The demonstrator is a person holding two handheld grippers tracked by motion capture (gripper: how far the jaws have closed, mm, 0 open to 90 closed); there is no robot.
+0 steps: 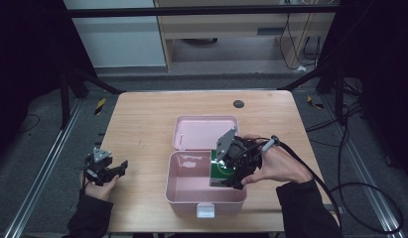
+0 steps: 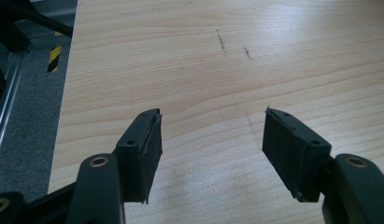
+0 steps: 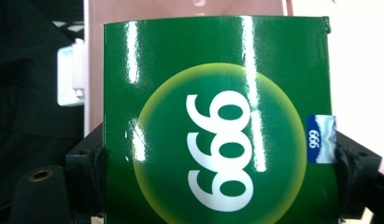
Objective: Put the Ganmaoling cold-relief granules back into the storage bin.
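Glossy green cardboard box with white "999" [image 3: 217,140] gripped by right claw [image 1: 230,174], partly lowered into open pink plastic case [image 1: 184,191] beneath; release pending. Left claw [image 2: 213,144] spread, empty, over wooden desk [image 2: 227,60].

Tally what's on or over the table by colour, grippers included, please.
Pink: 1, the open pink box
Green: 1, the green packet gripped by the right gripper
Black: 2, the right gripper and the left gripper
Total: 4
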